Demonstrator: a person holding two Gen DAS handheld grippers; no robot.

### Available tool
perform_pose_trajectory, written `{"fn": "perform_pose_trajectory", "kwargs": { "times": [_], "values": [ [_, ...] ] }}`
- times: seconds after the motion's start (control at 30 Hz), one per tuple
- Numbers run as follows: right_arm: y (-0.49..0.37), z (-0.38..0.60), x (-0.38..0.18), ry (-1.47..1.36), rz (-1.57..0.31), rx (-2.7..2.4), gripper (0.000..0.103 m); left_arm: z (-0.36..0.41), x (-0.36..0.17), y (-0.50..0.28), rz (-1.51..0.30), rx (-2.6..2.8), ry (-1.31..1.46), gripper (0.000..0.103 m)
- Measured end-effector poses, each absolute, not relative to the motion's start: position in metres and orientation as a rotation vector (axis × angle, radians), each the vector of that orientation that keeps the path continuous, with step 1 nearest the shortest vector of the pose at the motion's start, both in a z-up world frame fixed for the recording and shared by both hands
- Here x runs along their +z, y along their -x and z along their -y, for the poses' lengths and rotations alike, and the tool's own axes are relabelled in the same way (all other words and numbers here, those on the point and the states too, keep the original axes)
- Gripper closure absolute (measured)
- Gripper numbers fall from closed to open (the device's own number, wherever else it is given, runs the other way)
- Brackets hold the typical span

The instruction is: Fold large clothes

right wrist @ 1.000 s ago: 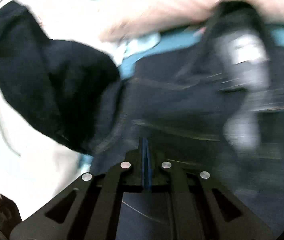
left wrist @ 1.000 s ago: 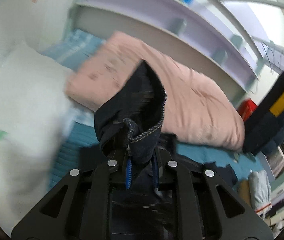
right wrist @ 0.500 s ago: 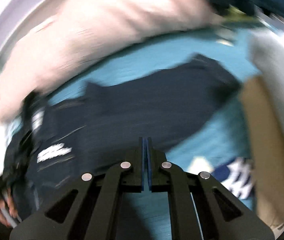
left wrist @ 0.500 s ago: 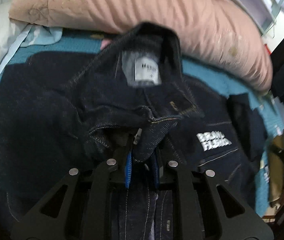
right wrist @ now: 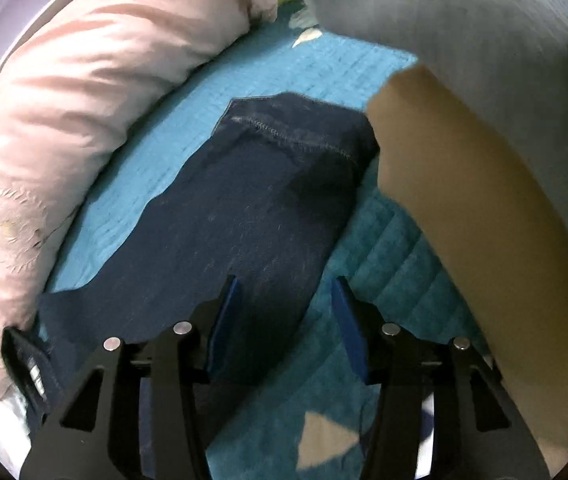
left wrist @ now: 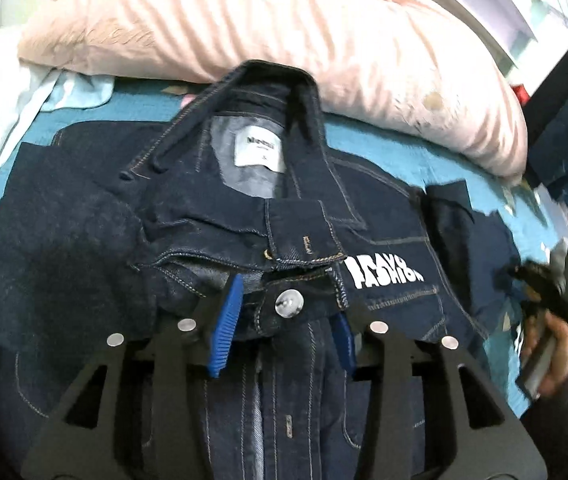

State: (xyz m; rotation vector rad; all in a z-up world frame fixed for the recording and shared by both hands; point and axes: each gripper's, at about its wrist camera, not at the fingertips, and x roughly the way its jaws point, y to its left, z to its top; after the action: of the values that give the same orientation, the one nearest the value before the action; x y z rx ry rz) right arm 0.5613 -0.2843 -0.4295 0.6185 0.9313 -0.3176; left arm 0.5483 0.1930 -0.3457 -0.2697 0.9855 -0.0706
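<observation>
A: Left gripper (left wrist: 284, 316) right up close, and its jaws have just been opening. The blue fingers (left wrist: 226, 330) stand apart on either side of the metal button (left wrist: 289, 303) at the front of the denim jacket (left wrist: 96, 248), the cloth lying loose between them, not pinched.

B: So the jacket's let go. Where is it lying?

A: Spread front-up on the teal bedspread (left wrist: 376, 136), collar (left wrist: 260, 80) propped up at the far end with the white neck label (left wrist: 260, 152) showing. White lettering (left wrist: 382, 274) sits on the chest just to the right of the button.

B: And the right side?

A: Right gripper (right wrist: 284, 320) has also just been parting its jaws, and they stand wide. Below and between them lies a sleeve (right wrist: 252, 208) of the jacket, flat on the bedspread, the cuff stitching at the far end. The pads aren't pressing it.

B: What's beyond?

A: A pink quilt (left wrist: 324, 40) bunched along the far edge of the bed, right behind the collar. In the right view a tan folded cloth (right wrist: 476, 232) sits just beside the cuff, and something pale grey (right wrist: 464, 12) behind that.

B: Anyone in shot?

A: At the left view's right edge, a hand (left wrist: 552, 344) holding the other gripper.
</observation>
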Motion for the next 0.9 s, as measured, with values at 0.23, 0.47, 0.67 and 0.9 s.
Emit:
{"fn": "perform_pose_trajectory", "kwargs": {
  "times": [0.23,0.47,0.67,0.9],
  "values": [
    [-0.560,0.275,-0.403,-0.587,-0.787,-0.228,0.097,-0.208,-0.329,-0.524,-0.942,-0.141,0.360,0.040],
    [-0.530,0.180,-0.302,-0.447,-0.545,0.088,0.098,-0.269,-0.328,-0.512,-0.935,-0.014,0.480,0.037],
    [-0.515,0.047,-0.275,-0.309,-0.524,0.410,0.098,-0.323,-0.325,-0.494,-0.909,0.116,0.535,0.037],
    [-0.510,-0.105,-0.318,-0.077,-0.700,0.570,0.090,-0.366,-0.327,-0.472,-0.914,0.181,0.550,0.034]
  ]
}}
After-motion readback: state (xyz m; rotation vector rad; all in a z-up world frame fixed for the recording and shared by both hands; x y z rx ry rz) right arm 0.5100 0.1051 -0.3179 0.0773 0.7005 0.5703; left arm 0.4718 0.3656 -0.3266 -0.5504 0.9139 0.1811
